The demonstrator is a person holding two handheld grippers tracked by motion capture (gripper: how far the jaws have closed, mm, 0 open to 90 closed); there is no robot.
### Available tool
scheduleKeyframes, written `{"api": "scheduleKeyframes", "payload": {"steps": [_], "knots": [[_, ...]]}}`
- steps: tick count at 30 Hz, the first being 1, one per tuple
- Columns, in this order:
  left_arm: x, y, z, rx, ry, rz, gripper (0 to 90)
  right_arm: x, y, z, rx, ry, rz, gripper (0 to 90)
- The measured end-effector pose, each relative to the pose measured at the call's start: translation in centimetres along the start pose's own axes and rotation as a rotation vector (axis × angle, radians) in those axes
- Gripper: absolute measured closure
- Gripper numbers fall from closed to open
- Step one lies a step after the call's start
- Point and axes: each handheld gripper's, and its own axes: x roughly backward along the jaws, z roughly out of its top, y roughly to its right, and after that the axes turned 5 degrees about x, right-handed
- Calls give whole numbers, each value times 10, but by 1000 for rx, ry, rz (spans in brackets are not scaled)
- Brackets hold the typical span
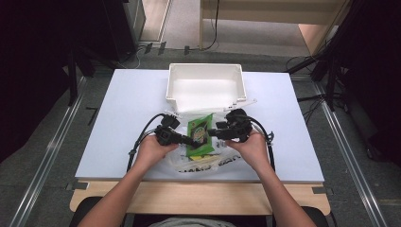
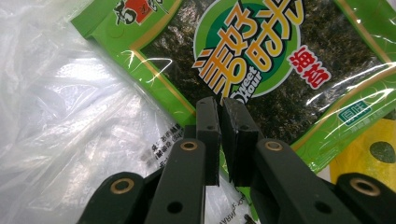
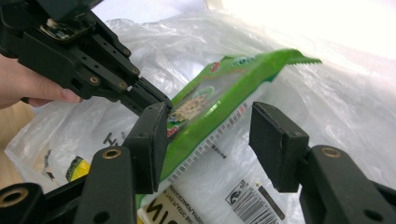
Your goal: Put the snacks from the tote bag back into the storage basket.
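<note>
A green seaweed snack packet (image 1: 201, 133) (image 2: 261, 56) (image 3: 233, 84) is held tilted above a clear plastic bag (image 1: 198, 164) (image 2: 70, 116) (image 3: 327, 93) near the table's front middle. My left gripper (image 1: 191, 140) (image 2: 220, 105) (image 3: 159, 100) is shut on the packet's left edge, pinching the thin foil. My right gripper (image 1: 212, 134) (image 3: 208, 112) comes in from the right and stands open. The packet's lower edge lies between its jaws, close to the left pad, and neither pad presses on it.
A white bin (image 1: 206, 67) stands empty just behind the bag, at the table's far middle. The bag holds other items, among them a yellow packet (image 2: 369, 154) (image 3: 77, 168). The white table (image 1: 127, 123) has bare room to the left and right.
</note>
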Motion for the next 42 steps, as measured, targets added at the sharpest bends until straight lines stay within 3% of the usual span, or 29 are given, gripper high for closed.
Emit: {"api": "scheduleKeyframes", "payload": {"steps": [3, 15, 19, 25, 31, 38, 42], "knots": [[-1, 1, 0, -5, 0, 3, 864, -1, -3, 2, 12, -3, 2, 477], [-1, 0, 0, -10, -1, -5, 865, -27, 2, -4, -30, -56, 13, 383], [-1, 0, 0, -21, 4, -7, 860, -35, 5, -5, -55, -68, 27, 386], [-1, 0, 0, -18, 6, -18, 837, -49, 0, -5, -34, -94, 31, 417], [0, -3, 1, 18, -2, -58, 769, -47, 4, -6, -43, -87, 46, 461], [7, -4, 0, 2, 3, -33, 703, -39, 1, -4, -37, -68, 38, 519], [9, -2, 0, -8, 20, -45, 680, -31, 0, -3, -34, -37, 43, 582]]}}
